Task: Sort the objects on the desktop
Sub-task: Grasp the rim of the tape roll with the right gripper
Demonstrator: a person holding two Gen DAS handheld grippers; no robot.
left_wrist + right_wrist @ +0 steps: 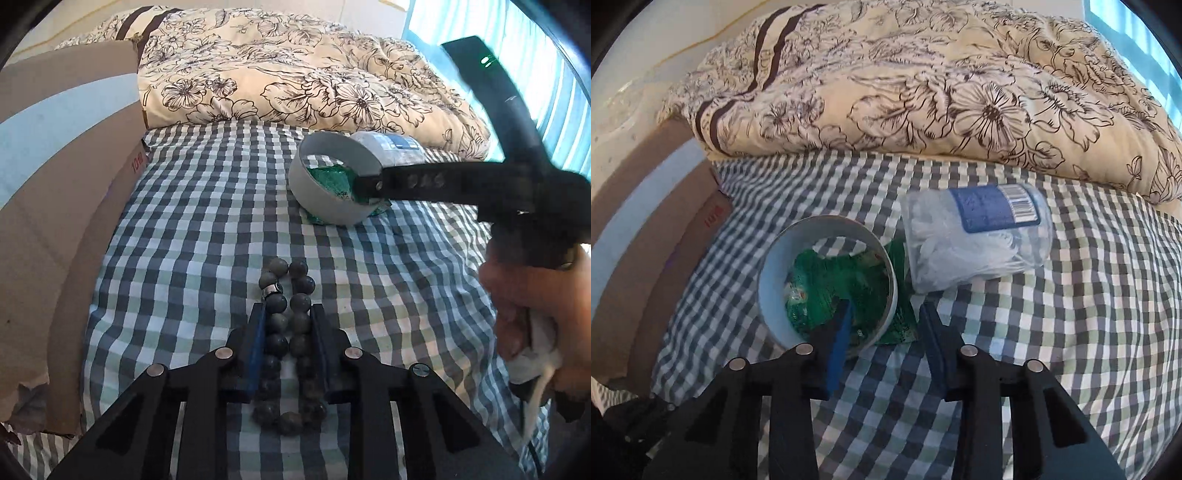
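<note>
Right now everything sits on the checked bedsheet, with the flowered quilt heaped beyond it. My right gripper stands open astride the near wall of the grey ring: one finger inside, over the green packet, the other outside. Nothing is gripped yet. Just past the ring lies a clear plastic jar on its side. Smallest is the bead bracelet, squeezed flat into two rows. Its long axis runs straight away from me along the fingers of my left gripper, which is closed snugly on it. The ring lies ahead and to the right, so my right hand is nearer.
</note>
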